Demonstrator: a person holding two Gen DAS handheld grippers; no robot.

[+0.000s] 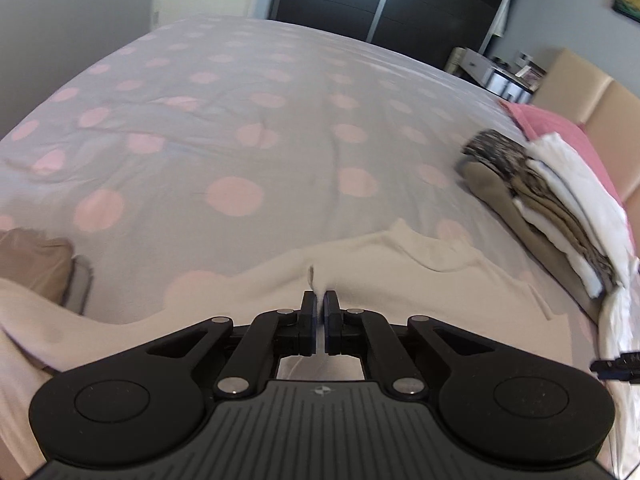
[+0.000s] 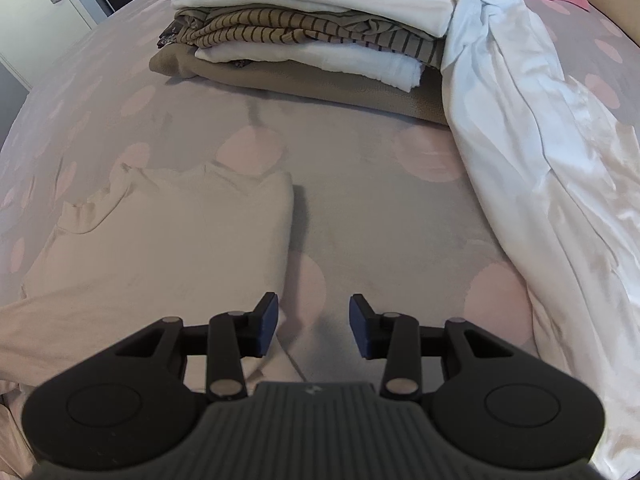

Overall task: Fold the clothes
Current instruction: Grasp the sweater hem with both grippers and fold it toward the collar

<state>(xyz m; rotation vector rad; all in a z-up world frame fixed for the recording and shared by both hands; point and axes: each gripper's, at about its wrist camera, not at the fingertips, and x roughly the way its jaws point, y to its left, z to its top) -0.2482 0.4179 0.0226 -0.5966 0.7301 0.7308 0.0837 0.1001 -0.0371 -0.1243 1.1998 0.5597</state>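
Note:
A cream garment point(image 1: 400, 276) lies spread on the grey bedspread with pink dots point(image 1: 224, 128). My left gripper point(image 1: 320, 300) is shut on a pinched fold of the cream garment at its upper edge. In the right wrist view the same cream garment point(image 2: 168, 240) lies flat at the left, its right edge folded straight. My right gripper point(image 2: 313, 312) is open and empty, low over the bedspread point(image 2: 380, 216) just right of the garment's edge; its left finger point(image 2: 267, 320) hangs over the cloth's corner.
A stack of folded clothes point(image 2: 312, 36), white, striped and tan, sits ahead of the right gripper; it also shows at the right in the left wrist view point(image 1: 552, 208). A crumpled white cloth point(image 2: 552, 184) runs along the right. A pink pillow point(image 1: 540, 118) and a beige headboard point(image 1: 600, 108) lie beyond.

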